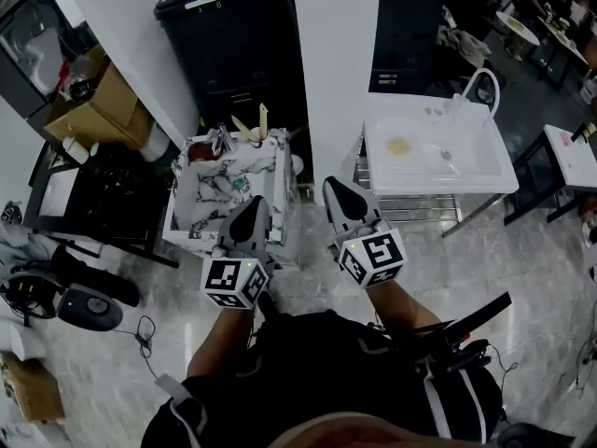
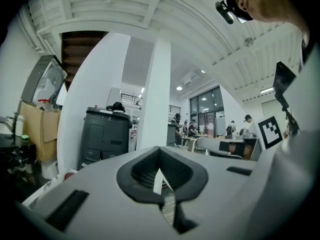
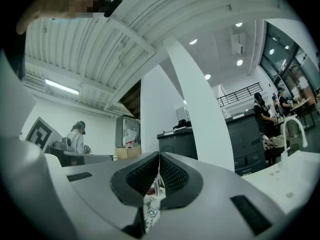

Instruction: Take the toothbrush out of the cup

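Observation:
A marble-patterned stand (image 1: 201, 215) sits on the floor ahead of me. At its far edge is a cluster of small items, among them what looks like a cup with thin sticks in it (image 1: 222, 140); I cannot make out a toothbrush for certain. My left gripper (image 1: 250, 209) hovers over the stand's near right corner, jaws shut and empty. My right gripper (image 1: 336, 192) is right of the stand, apart from it, also shut and empty. In the left gripper view the left gripper (image 2: 160, 158) has its pads together. The right gripper (image 3: 159, 163) looks the same in its own view.
A black cabinet (image 1: 233, 35) and a white pillar (image 1: 336, 63) stand behind the stand. A white sink table (image 1: 494, 171) with a faucet (image 1: 480, 84) is to the right. Cardboard boxes (image 1: 98, 101) and a black table (image 1: 93, 194) are at left. Cables lie on the floor.

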The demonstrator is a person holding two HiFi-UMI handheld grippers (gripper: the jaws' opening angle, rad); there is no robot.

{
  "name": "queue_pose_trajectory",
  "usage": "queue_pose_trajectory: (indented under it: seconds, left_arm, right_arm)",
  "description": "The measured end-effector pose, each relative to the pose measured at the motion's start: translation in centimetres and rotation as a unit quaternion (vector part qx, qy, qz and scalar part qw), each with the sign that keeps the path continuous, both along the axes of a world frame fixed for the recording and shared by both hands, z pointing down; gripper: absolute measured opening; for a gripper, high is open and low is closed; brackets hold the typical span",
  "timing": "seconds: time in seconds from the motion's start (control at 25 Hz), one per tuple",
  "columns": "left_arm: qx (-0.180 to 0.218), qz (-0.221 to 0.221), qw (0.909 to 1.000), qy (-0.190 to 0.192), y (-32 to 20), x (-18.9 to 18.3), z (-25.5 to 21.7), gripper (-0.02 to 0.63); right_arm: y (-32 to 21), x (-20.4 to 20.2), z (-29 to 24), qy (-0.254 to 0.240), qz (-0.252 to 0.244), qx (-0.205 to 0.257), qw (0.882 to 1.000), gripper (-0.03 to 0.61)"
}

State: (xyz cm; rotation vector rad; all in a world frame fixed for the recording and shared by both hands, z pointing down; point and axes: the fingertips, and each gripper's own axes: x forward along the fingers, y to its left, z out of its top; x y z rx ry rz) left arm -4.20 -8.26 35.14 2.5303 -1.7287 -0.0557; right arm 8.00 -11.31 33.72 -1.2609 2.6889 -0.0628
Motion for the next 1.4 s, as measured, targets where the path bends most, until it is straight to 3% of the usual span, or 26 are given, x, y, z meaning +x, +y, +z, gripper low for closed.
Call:
queue_pose_trajectory:
  seconds: [0.24, 0.76, 1.16, 1.4]
  left_arm:
    - [0.016, 0.037, 0.9992, -0.007, -2.1, -3.5, -1.1, 0.002]
    - [0.039, 0.047, 0.9981, 0.012, -6.0, -11.0, -2.5, 0.002]
    - [0.03, 0.051, 0.9978, 0.032, -7.9, -16.1, -2.3, 0.002]
    - [0.017, 0.063, 0.9956, 0.067, -8.9, -18.7, -1.8, 0.002]
  right_arm:
    - [-1.7, -4.0, 0.2, 0.054, 0.017, -0.008, 0.998, 0.021]
    - [-4.7, -9.4, -1.1, 0.057, 0.06, -0.006, 0.997, 0.021]
    - [-5.7, -14.0, -1.7, 0.051, 0.077, -0.006, 0.996, 0.021]
    - [-6.3, -16.4, -1.6, 0.054, 0.094, -0.008, 0.994, 0.021]
